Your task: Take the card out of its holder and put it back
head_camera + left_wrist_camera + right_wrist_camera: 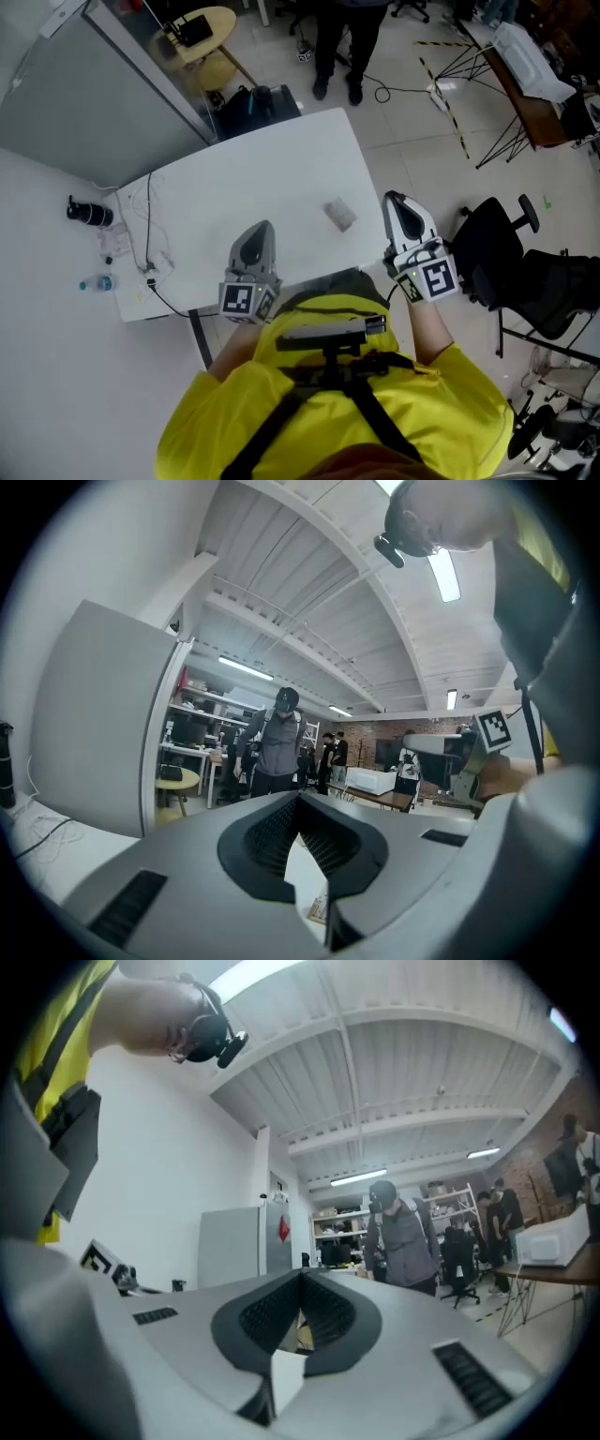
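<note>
So I've got both grippers at the near edge of the white table (pixel 281 159). The left gripper (pixel 263 228) has its jaws together with nothing in them, and it's the same for the right gripper (pixel 394 200). The card holder (pixel 340 214) lies on the table between the 2, nearer the right one, and neither is touching it. I can't make out the card itself from up here. A water bottle (pixel 97 282) sits well off to the left.

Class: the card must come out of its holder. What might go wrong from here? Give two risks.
The small grey card holder lies alone on the white table; pulled one-handed, it may slide.
The left gripper and right gripper are both shut and apart from it; approaching shut could knock it away.
</note>
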Tool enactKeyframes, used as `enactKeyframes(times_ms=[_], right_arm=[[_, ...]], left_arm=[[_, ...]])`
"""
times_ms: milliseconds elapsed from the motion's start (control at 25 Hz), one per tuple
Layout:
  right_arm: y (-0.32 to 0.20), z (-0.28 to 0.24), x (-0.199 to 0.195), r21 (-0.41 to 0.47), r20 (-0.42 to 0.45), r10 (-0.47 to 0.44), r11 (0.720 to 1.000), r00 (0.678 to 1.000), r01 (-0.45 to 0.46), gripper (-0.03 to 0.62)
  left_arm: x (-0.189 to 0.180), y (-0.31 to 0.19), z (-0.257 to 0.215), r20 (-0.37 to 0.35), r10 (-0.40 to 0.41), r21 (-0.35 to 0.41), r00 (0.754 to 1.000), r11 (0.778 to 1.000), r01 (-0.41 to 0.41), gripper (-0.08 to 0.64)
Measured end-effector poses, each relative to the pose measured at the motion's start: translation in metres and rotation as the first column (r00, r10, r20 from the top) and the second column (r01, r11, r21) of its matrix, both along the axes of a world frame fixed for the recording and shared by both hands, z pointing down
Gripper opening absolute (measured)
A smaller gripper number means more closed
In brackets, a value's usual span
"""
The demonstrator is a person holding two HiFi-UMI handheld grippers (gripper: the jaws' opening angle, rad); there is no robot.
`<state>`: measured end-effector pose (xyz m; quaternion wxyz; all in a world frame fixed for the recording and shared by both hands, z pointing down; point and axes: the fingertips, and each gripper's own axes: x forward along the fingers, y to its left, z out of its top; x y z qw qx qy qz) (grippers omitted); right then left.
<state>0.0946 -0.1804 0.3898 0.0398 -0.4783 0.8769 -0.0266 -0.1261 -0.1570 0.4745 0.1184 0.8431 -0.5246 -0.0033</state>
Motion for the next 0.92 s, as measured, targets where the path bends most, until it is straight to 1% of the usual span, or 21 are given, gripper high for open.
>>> enactKeyframes(times_ms=[80, 160, 240, 360, 440, 680, 920], right_arm=[[0.007, -0.019, -0.004, 0.037, 0.016, -0.019, 0.999, 1.000, 0.019, 0.006], [0.010, -0.023, -0.009, 0.052, 0.001, -0.026, 0.998, 1.000, 0.026, 0.006], [0.012, -0.015, -0.011, 0.035, 0.006, -0.028, 0.999, 1.000, 0.028, 0.006], [0.013, 0.001, -0.010, -0.022, 0.048, -0.027, 0.999, 0.998, 0.028, 0.006], [0.013, 0.008, -0.010, -0.044, 0.063, -0.028, 0.999, 0.998, 0.031, 0.006], [0.009, 0.015, -0.021, -0.054, 0.050, -0.051, 0.997, 0.997, 0.053, 0.006], [0.004, 0.021, -0.031, -0.068, 0.064, -0.054, 0.996, 0.996, 0.058, 0.006]], left_arm=[[0.003, -0.002, -0.004, 0.000, 0.010, 0.014, 1.000, 1.000, -0.010, 0.005], [0.005, -0.006, -0.007, 0.009, 0.020, 0.030, 1.000, 0.999, -0.020, 0.005], [0.006, -0.008, -0.009, 0.017, 0.026, 0.042, 1.000, 0.999, -0.027, 0.005], [0.007, -0.009, -0.010, 0.015, 0.029, 0.044, 0.999, 0.999, -0.030, 0.005], [0.009, -0.010, -0.012, 0.014, 0.035, 0.044, 0.999, 0.998, -0.035, 0.005], [0.003, -0.013, -0.011, 0.021, 0.033, 0.034, 0.999, 0.999, -0.034, 0.005], [-0.005, -0.015, -0.008, 0.019, 0.022, 0.026, 1.000, 0.999, -0.023, 0.005]])
